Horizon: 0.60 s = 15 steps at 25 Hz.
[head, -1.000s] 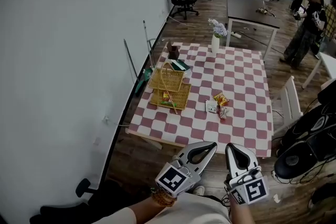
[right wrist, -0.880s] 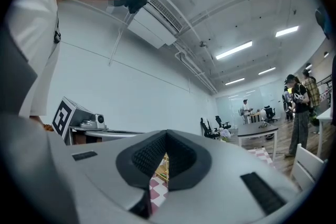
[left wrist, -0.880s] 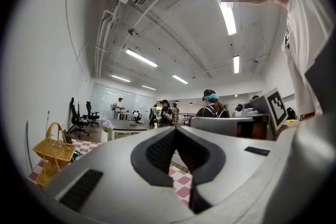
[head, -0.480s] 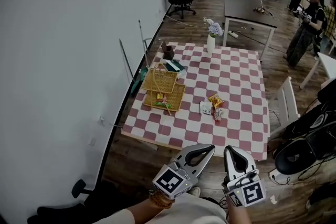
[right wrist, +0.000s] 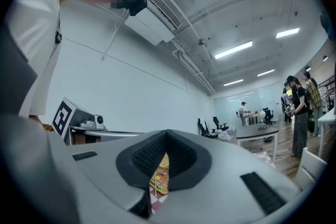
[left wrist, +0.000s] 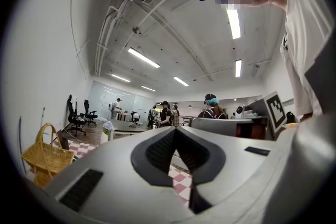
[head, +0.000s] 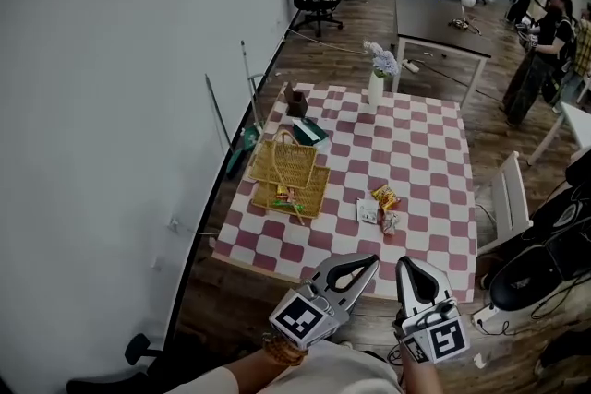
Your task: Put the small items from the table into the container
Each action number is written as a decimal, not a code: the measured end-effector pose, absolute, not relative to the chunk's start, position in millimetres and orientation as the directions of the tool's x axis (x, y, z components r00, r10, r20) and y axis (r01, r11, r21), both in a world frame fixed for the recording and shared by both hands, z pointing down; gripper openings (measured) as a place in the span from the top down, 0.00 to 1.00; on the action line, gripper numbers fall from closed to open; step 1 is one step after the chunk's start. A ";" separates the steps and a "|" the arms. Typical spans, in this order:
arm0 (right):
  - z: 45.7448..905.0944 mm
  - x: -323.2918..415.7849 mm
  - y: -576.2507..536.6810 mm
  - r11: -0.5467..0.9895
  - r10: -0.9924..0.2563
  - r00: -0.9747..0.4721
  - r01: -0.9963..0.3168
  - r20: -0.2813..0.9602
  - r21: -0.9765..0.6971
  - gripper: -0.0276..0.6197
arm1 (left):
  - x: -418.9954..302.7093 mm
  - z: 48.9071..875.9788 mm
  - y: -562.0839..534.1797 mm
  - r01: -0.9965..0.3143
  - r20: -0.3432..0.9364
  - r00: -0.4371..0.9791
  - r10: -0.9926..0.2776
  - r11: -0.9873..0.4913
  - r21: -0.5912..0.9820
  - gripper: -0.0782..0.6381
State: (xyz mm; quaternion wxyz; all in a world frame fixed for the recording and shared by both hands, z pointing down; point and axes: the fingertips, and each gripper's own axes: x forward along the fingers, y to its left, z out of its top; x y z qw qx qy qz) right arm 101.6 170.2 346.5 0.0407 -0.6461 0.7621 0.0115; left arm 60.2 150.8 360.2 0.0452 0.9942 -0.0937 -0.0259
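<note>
Several small packets lie on the checked table (head: 425, 152): an orange-yellow one (head: 384, 197), a white one (head: 368, 211) and another (head: 391, 221) beside it. A woven basket (head: 284, 163) with a handle stands at the left, and a flat woven tray (head: 290, 196) with small colourful items lies in front of it. My left gripper (head: 363, 262) and right gripper (head: 412, 264) hang side by side before the table's near edge, both shut and empty. In the left gripper view the basket (left wrist: 46, 153) shows at far left, past the closed jaws.
A white vase with flowers (head: 376, 86), a brown box (head: 296, 101) and a green item (head: 310, 132) stand toward the table's far left. A white chair (head: 510, 198) is at the right side. A wall runs along the left. People stand by desks in the background.
Both grippers stay shut and side by side. The view has drifted, and the table's near edge now sits lower in the picture, closer to the grippers.
</note>
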 end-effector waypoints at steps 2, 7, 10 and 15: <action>347.6 100.6 147.4 0.164 -0.985 -0.161 -0.986 -0.068 -0.041 0.94 | 58.9 358.9 129.1 -0.185 -0.043 0.981 -0.190 -0.977 0.111 0.88; 344.7 94.6 94.0 0.161 -0.985 -0.160 -0.987 -0.058 -0.018 0.94 | 52.3 365.2 75.0 -0.176 -0.031 0.983 -0.179 -0.981 0.087 0.88; 340.3 91.7 65.5 0.154 -0.987 -0.153 -0.988 -0.057 -0.004 0.94 | 48.4 361.0 47.0 -0.169 -0.025 0.985 -0.172 -0.980 0.107 0.88; 338.6 87.1 25.2 0.149 -0.987 -0.149 -0.989 -0.062 -0.003 0.94 | 47.2 355.3 9.5 -0.146 -0.039 0.988 -0.152 -0.981 0.126 0.88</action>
